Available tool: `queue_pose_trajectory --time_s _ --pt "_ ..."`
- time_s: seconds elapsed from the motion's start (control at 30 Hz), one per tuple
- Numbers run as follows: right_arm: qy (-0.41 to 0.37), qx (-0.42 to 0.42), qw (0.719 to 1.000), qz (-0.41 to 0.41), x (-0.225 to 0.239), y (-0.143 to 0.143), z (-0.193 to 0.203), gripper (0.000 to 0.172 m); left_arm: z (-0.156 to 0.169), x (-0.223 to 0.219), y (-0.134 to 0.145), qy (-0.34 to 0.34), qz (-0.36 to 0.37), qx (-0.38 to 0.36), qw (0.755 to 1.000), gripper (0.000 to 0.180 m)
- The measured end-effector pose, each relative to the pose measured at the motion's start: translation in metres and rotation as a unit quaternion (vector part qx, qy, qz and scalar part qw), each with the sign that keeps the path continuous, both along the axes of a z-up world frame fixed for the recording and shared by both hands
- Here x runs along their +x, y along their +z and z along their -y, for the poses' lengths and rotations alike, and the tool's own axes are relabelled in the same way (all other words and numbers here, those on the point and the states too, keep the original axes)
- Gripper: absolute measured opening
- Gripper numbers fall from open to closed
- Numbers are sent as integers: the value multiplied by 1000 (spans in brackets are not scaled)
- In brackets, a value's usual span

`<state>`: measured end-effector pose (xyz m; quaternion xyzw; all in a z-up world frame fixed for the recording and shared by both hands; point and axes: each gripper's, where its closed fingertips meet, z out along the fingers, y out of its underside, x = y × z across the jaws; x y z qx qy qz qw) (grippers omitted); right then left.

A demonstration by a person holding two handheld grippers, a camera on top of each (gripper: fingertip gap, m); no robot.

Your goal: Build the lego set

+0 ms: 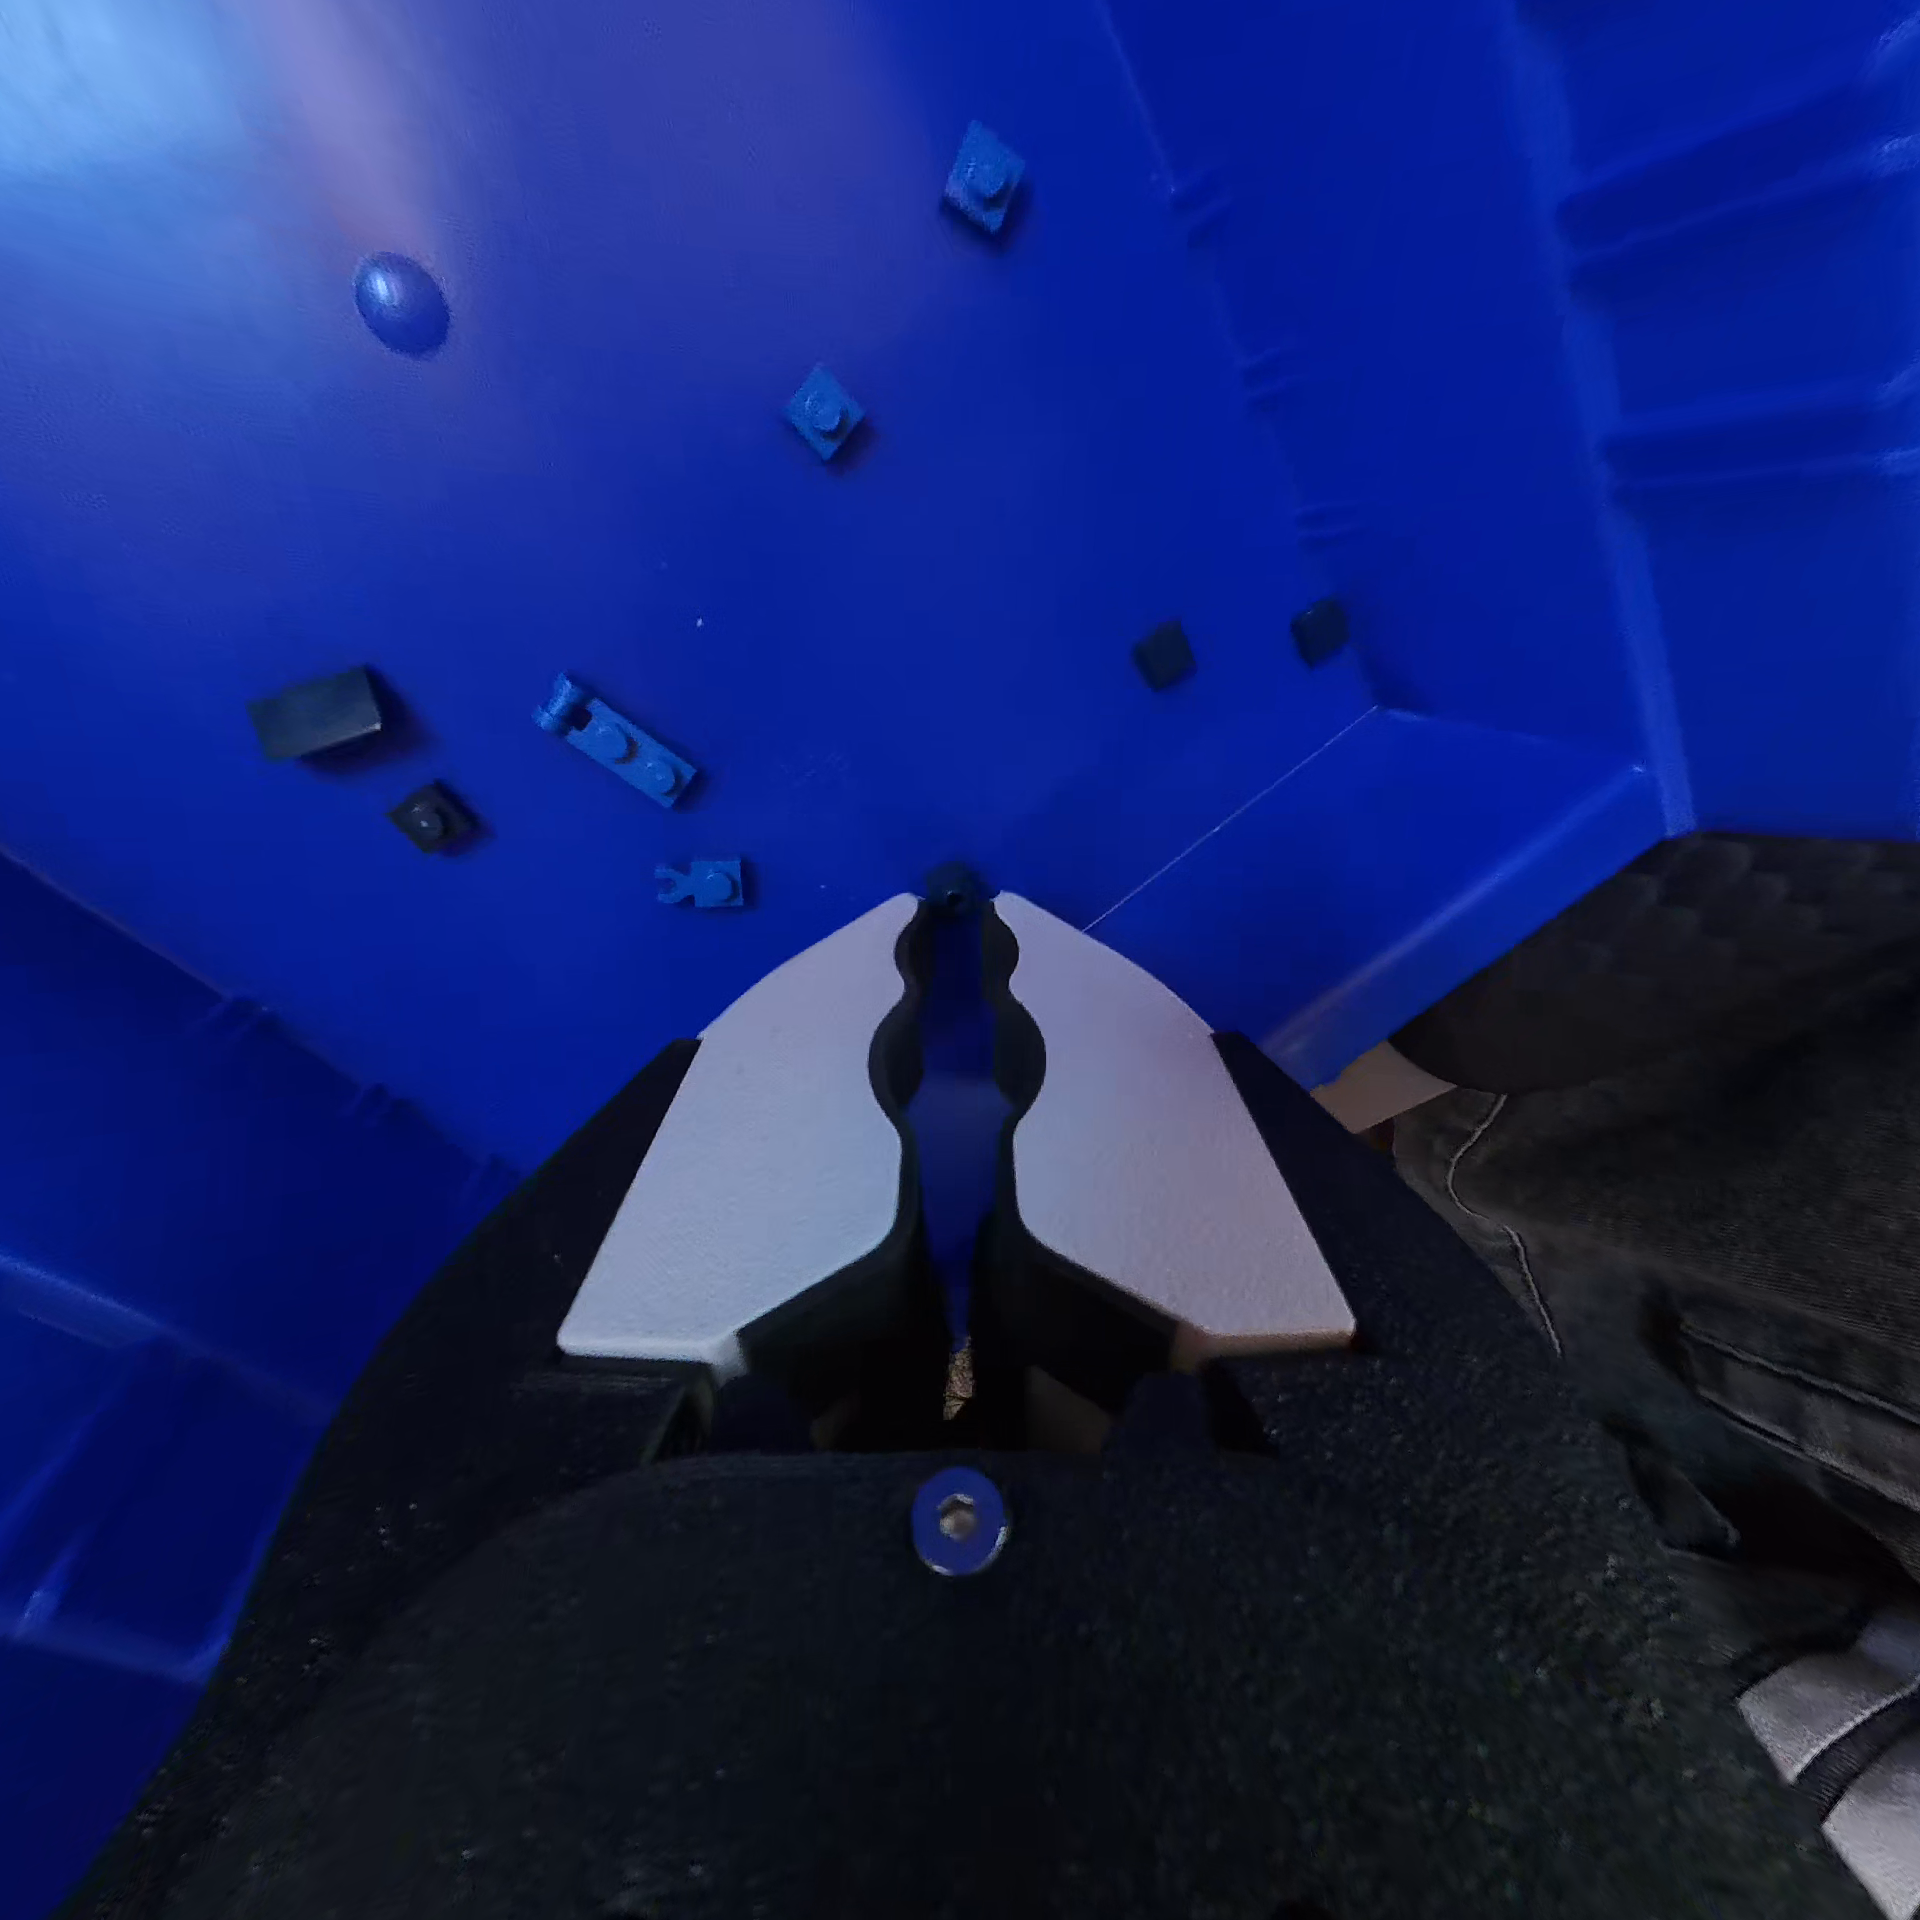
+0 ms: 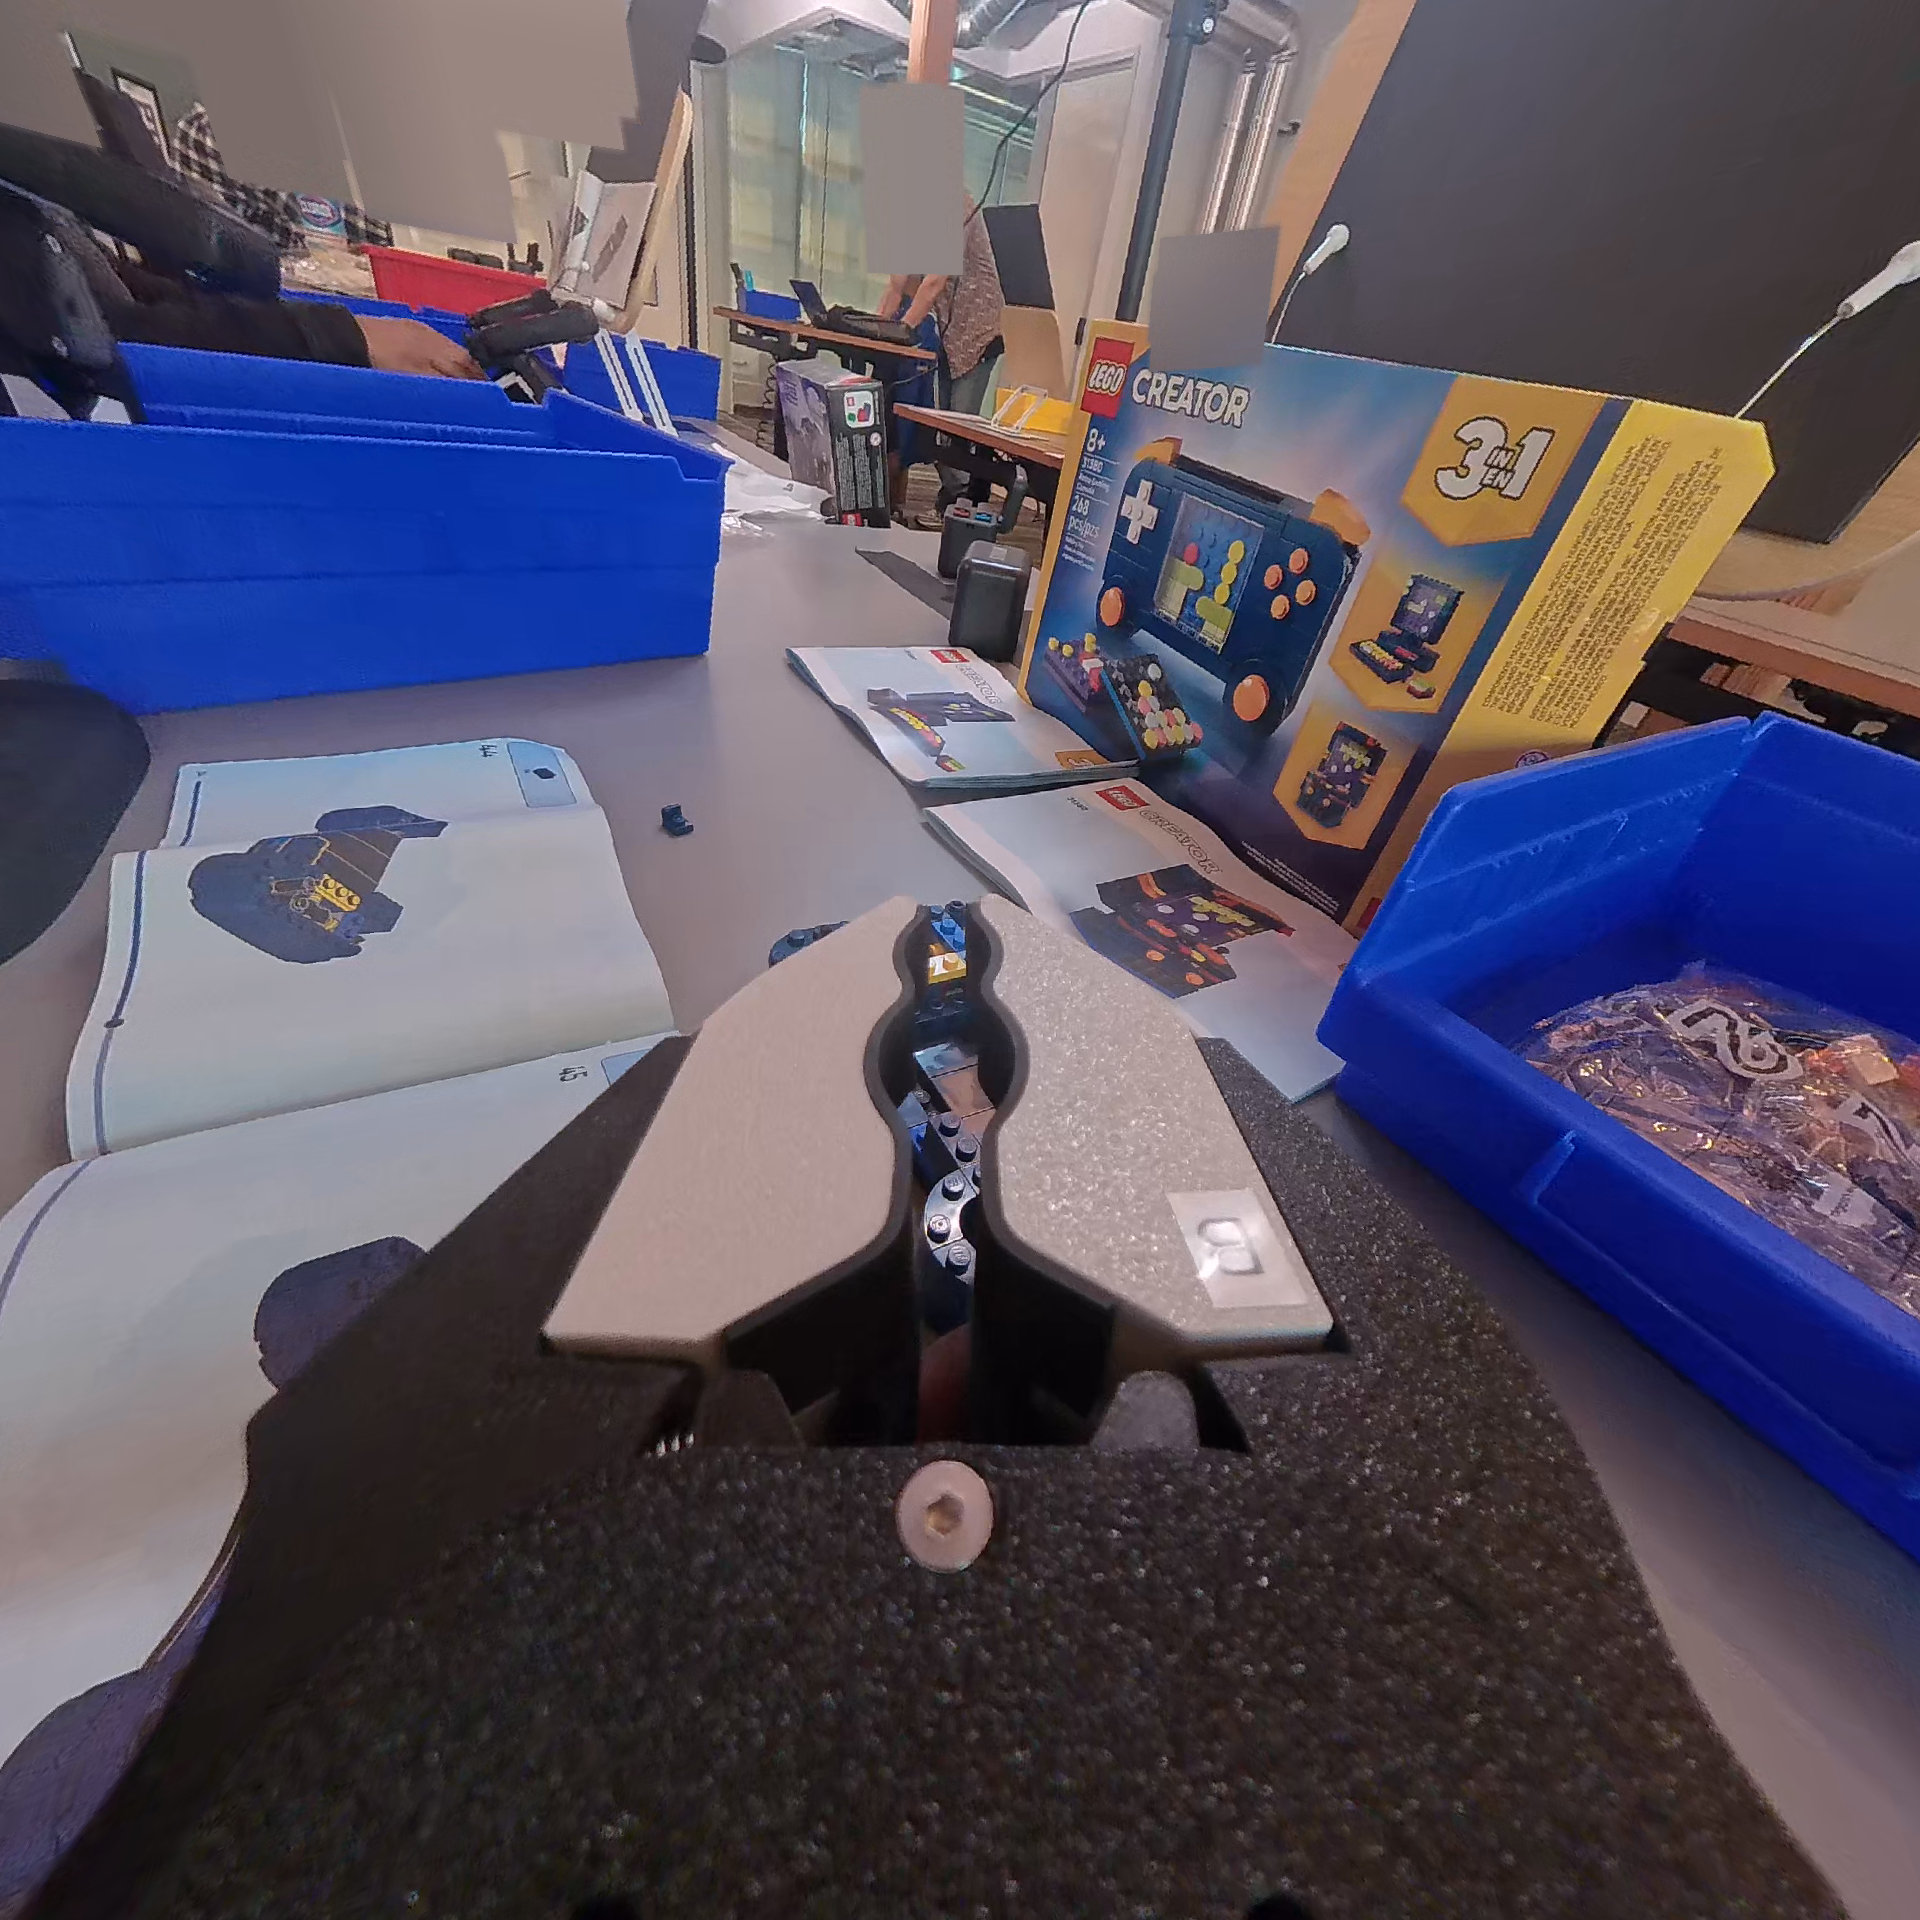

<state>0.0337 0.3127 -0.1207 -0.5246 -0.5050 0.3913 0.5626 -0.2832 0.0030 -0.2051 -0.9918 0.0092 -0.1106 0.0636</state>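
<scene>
Pinching a small dark round piece [image 1: 952, 886] in blue bin [image 1: 1351, 831], left gripper [image 1: 954, 906], right gripper [image 2: 948, 920] clenched on brick model [image 2: 943, 971].

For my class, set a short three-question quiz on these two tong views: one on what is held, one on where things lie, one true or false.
1. What do the left tongs pinch at their tips?
2. Where do the loose bricks in the left view lie?
3. True or false: the open booklet lies right of the right tongs.

Key:
1. A small dark round piece.
2. On the blue bin floor.
3. False; it lies left. The blue tub of bags is on the right.
</scene>
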Motion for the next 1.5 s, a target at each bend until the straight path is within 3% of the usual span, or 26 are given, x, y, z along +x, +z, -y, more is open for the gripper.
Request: queue_pose_trajectory --time_s 0.2,0.47,0.67,0.87,1.03,1.2,1.5 --pt "-3 -8 1000 -13 2 3 -2 5 -34 -4 52 -19 -66 110 992 7" --pt "-6 -20 999 -39 7 9 -5 5 -97 55 118 -176 -109 188 960 8" --pt "-5 -20 999 -40 8 9 -4 5 -142 126 133 -292 -95 215 927 8" --pt "-6 -27 998 -50 10 11 -6 5 -181 194 115 -390 -62 204 896 7" --pt "-4 -28 998 -50 9 11 -6 5 -221 220 85 -412 -61 186 890 7" --pt "-4 -33 998 -54 10 11 -7 6 -257 231 41 -397 -35 137 907 7" --pt "-5 -37 998 -52 10 11 -8 6 -259 218 0 -388 -59 70 917 8"
